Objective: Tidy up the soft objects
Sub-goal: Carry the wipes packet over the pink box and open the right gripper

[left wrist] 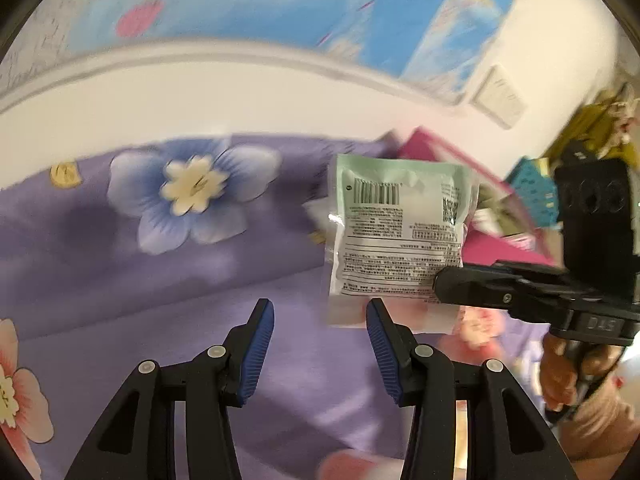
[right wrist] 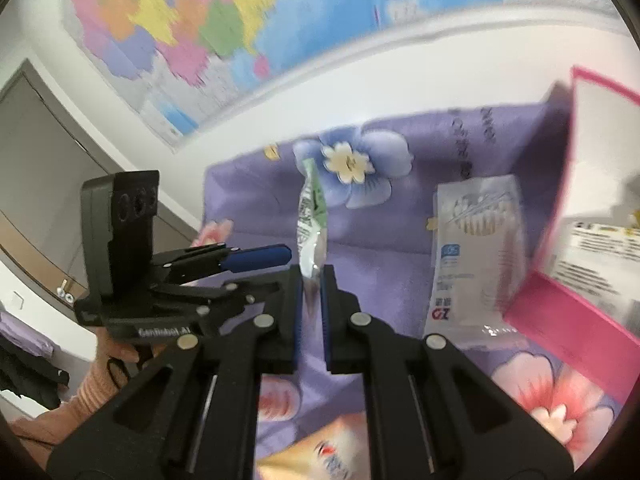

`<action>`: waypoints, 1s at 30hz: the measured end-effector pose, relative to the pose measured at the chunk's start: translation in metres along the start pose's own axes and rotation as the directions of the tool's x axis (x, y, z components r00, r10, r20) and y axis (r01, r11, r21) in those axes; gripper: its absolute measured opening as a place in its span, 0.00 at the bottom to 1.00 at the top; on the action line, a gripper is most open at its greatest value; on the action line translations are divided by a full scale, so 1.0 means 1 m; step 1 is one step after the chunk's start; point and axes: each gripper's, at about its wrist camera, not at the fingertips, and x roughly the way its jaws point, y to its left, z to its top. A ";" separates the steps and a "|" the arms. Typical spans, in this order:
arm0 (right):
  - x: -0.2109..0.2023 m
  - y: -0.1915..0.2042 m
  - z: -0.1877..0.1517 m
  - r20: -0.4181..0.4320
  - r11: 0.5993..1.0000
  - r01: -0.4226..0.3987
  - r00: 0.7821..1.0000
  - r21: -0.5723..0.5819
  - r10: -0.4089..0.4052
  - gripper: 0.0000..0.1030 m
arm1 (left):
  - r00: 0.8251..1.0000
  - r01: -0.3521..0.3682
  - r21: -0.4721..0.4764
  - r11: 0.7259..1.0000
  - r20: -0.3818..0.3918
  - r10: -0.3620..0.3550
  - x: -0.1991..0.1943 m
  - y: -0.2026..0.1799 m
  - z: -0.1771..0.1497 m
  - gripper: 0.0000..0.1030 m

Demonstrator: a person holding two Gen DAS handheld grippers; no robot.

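Your right tool was clamped on the green packet, left tool apart and empty; white pack still lay beside the pink box on the bed.

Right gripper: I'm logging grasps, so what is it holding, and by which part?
The right gripper is shut on a small green-and-white packet, pinching its lower edge; the packet stands above the pads. The left gripper holds nothing.

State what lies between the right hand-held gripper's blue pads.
The lower edge of a green-and-white sealed packet is pinched between the right hand-held gripper pads, seen edge-on in the right wrist view.
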 end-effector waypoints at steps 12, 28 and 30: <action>-0.113 0.015 -0.037 0.186 0.993 -0.115 0.976 -0.011 0.115 0.08 | 0.980 0.197 0.147 0.969 0.012 -0.200 -0.029 -0.102 -0.008 0.49; -0.174 -0.049 -0.033 0.313 0.994 -0.077 0.949 0.083 0.048 0.08 | 0.977 0.209 0.105 0.972 0.018 -0.212 0.020 -0.171 0.028 0.49; -0.177 -0.058 -0.030 0.320 0.992 -0.077 0.947 0.099 0.041 0.08 | 0.978 0.206 0.095 0.974 0.014 -0.208 0.028 -0.174 0.032 0.49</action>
